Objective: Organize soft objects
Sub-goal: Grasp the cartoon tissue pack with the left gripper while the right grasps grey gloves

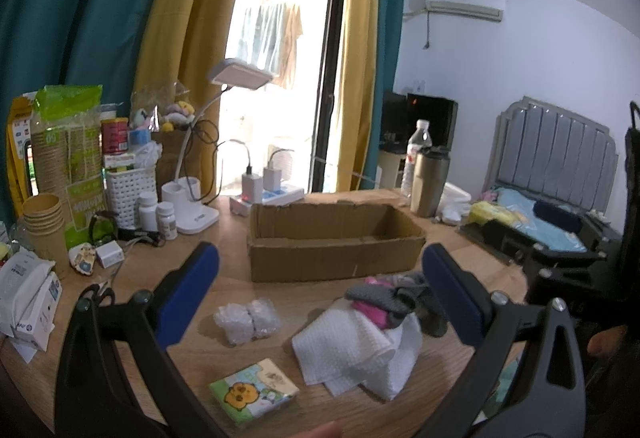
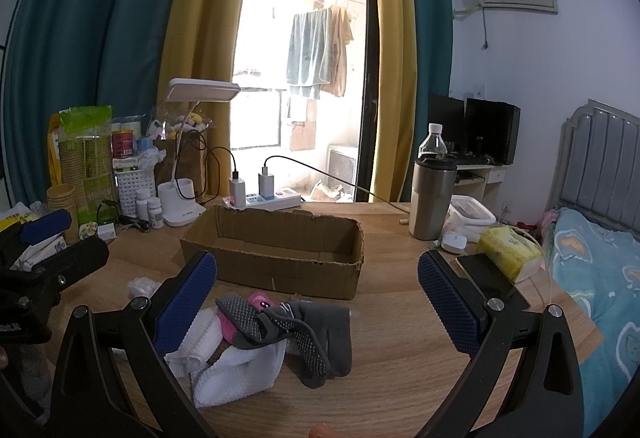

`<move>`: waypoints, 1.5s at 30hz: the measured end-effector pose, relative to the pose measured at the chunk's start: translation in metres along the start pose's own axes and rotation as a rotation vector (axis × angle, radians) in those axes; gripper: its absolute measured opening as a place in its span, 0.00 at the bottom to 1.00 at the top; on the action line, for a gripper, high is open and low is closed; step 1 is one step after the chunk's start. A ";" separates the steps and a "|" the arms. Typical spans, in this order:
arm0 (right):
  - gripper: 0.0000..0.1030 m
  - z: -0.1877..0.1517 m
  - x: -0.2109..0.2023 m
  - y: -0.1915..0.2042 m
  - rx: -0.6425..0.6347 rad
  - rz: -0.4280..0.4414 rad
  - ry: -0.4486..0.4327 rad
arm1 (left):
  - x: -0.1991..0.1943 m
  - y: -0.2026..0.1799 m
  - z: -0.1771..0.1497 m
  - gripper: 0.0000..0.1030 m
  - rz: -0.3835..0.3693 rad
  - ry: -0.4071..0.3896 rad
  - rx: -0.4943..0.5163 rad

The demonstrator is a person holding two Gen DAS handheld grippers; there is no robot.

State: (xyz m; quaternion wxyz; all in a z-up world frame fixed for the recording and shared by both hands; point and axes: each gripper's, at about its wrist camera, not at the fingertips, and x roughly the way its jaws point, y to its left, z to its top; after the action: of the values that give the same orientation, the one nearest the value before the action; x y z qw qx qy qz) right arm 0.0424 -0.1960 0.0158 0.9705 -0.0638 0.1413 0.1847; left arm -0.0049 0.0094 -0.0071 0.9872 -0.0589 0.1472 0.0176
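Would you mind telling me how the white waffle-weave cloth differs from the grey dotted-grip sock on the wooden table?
The white waffle-weave cloth is pale and bulky, while the grey dotted-grip sock is dark and thin. The cloth lies at the bottom of the pile; the sock is draped over it, with one end trailing onto the wooden table. The cloth has a woven grid texture; the sock has rows of small dots. Both are soft, crumpled, and outside the brown cardboard box.
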 end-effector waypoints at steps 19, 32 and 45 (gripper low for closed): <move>0.99 -0.044 0.057 -0.015 0.053 0.014 0.196 | 0.051 0.033 -0.072 1.00 0.103 0.328 -0.028; 0.96 -0.050 0.105 -0.023 0.117 0.080 0.307 | 0.079 0.043 -0.101 0.98 0.121 0.504 -0.028; 0.79 -0.055 0.129 -0.007 0.122 0.167 0.394 | 0.082 0.040 -0.097 0.75 0.077 0.512 -0.004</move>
State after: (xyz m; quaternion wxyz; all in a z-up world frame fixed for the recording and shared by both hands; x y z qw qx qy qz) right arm 0.1463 -0.1678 -0.0740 0.9074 -0.0282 0.3441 0.2395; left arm 0.0431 0.0390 -0.1272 0.9162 -0.0579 0.3945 0.0401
